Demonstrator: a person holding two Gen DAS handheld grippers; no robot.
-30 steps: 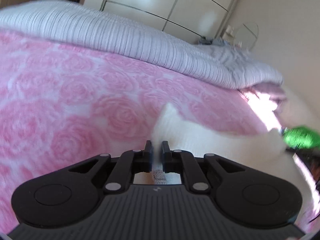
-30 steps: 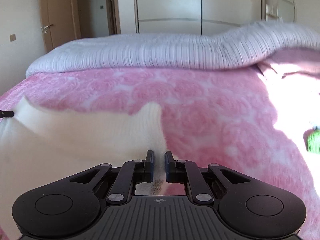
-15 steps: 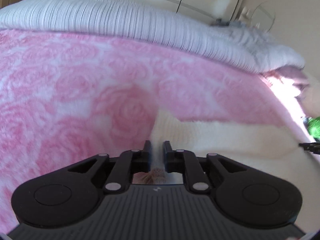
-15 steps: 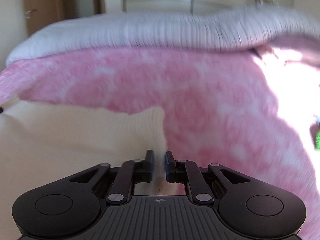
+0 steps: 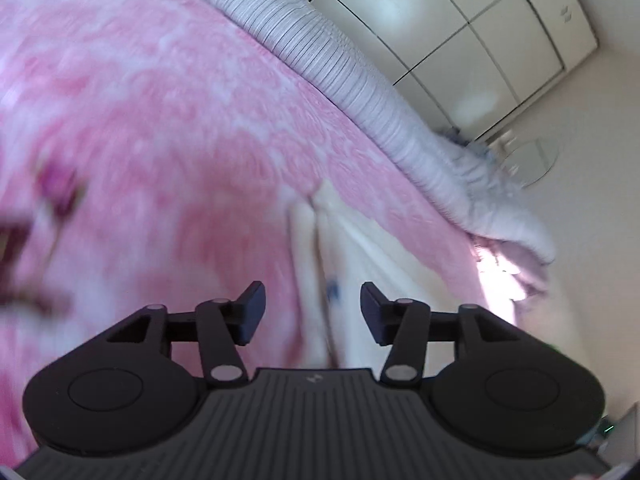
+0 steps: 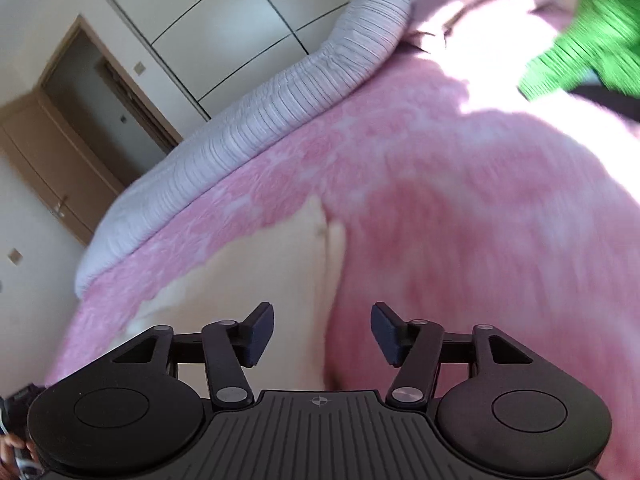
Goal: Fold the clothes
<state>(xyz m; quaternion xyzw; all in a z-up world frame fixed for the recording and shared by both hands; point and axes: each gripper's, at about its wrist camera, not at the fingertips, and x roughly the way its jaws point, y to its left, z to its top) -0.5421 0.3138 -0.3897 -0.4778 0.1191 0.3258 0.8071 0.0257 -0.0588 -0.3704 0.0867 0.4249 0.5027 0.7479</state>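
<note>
The left gripper (image 5: 312, 312) is held wide apart, with nothing gripped. The right gripper (image 6: 322, 334) is likewise spread wide and empty. The cream garment (image 5: 352, 248) is laid on the pink blanket (image 5: 160, 120), just ahead of both grippers. A green cloth (image 6: 588, 36) is seen well apart, at the far right

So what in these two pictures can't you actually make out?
- Cream garment, left wrist view: its near end is hidden behind the left gripper; the small blue mark on it is blurred.
- Green item, right wrist view: cut off by the edge and blurred.
- Dark patches on the pink blanket, left wrist view: smeared by motion.
</note>
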